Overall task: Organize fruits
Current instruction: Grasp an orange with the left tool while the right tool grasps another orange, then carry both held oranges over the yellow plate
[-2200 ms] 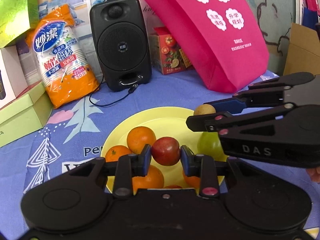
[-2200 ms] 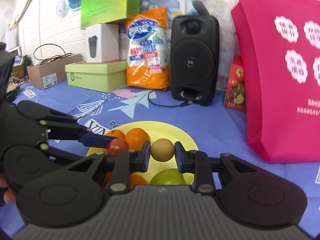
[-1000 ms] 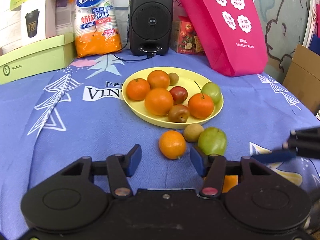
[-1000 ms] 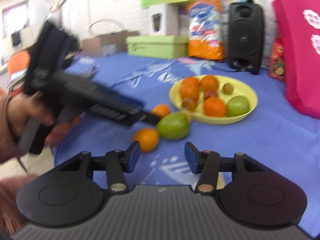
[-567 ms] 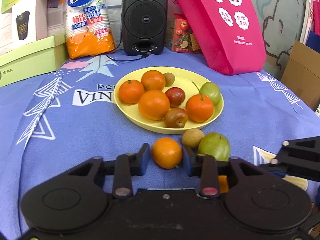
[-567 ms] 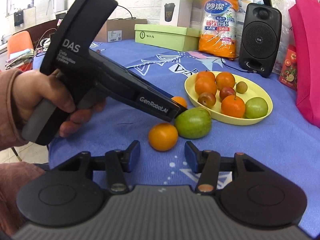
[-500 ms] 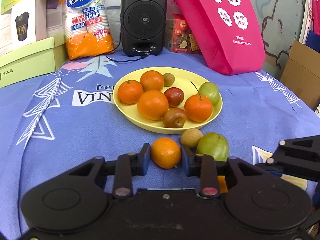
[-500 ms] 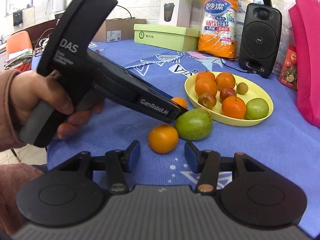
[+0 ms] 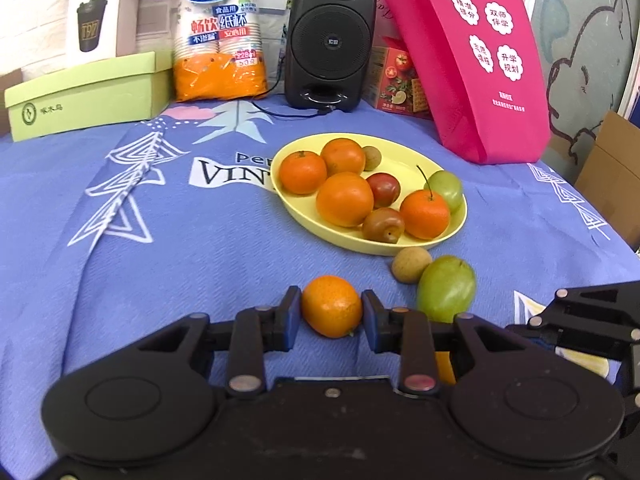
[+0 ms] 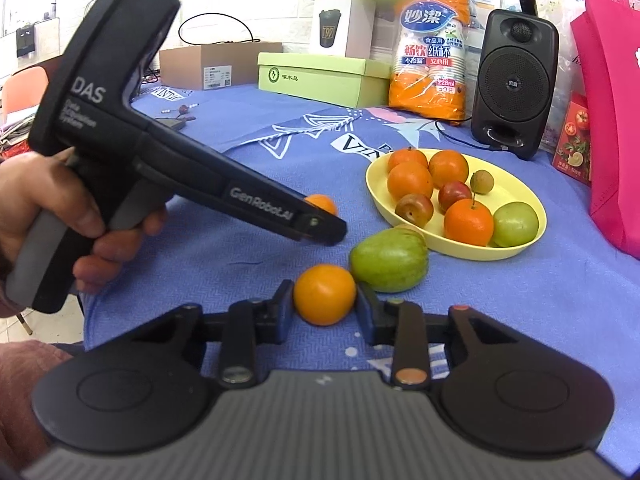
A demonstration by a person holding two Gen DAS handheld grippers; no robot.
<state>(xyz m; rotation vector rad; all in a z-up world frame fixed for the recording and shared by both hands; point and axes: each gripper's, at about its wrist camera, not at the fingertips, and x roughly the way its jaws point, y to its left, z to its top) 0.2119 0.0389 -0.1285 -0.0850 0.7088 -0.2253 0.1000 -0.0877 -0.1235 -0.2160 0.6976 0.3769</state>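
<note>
each gripper is clamped on its own orange on the blue cloth, left gripper [image 9: 331, 312] and right gripper [image 10: 324, 307], with the yellow plate [image 9: 400, 246] lying just ahead, nearer the left.

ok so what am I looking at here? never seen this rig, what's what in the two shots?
No robot arm here: a person holds a handheld two-finger gripper in each hand, and each gripper has a fisheye camera looking forward along its fingers. The black shape at the bottom of each picture is that gripper's own body.

In the left wrist view, the left gripper is closed on an orange. In the right wrist view, the right gripper appears closed on a second orange. That view also shows the person's hand holding the left gripper.

A yellow plate of fruit sits on the blue cloth. A green fruit and a small brown fruit lie beside it.
</note>
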